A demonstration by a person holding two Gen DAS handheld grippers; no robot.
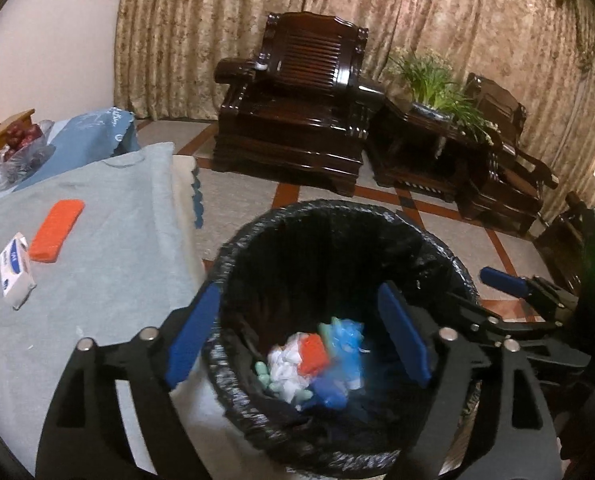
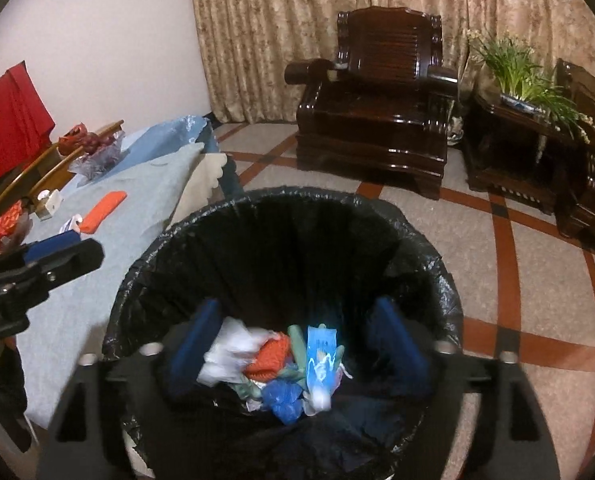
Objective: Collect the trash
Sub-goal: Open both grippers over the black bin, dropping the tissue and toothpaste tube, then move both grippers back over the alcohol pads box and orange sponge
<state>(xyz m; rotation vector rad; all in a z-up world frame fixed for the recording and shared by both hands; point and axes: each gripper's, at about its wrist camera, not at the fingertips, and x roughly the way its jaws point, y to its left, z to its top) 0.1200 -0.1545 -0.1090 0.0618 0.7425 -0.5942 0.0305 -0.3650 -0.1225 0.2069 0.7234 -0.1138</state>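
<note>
Dark wooden armchair (image 1: 293,108), potted plant (image 1: 437,84)

Pretty old-school living room here. Whole back wall is covered by a beige patterned curtain (image 1: 397,12), with a plain white wall (image 2: 97,40) to the left of it. Floor (image 2: 537,280) is pale tile with reddish-brown stripes crossing it. There's a big dark glossy wooden armchair (image 1: 293,108) in front of the curtain, and just beside it a matching dark side table (image 2: 513,148) carrying a green potted plant (image 1: 437,80). A second dark chair (image 1: 505,160) sits past that. Lighting is dim and warm.
</note>
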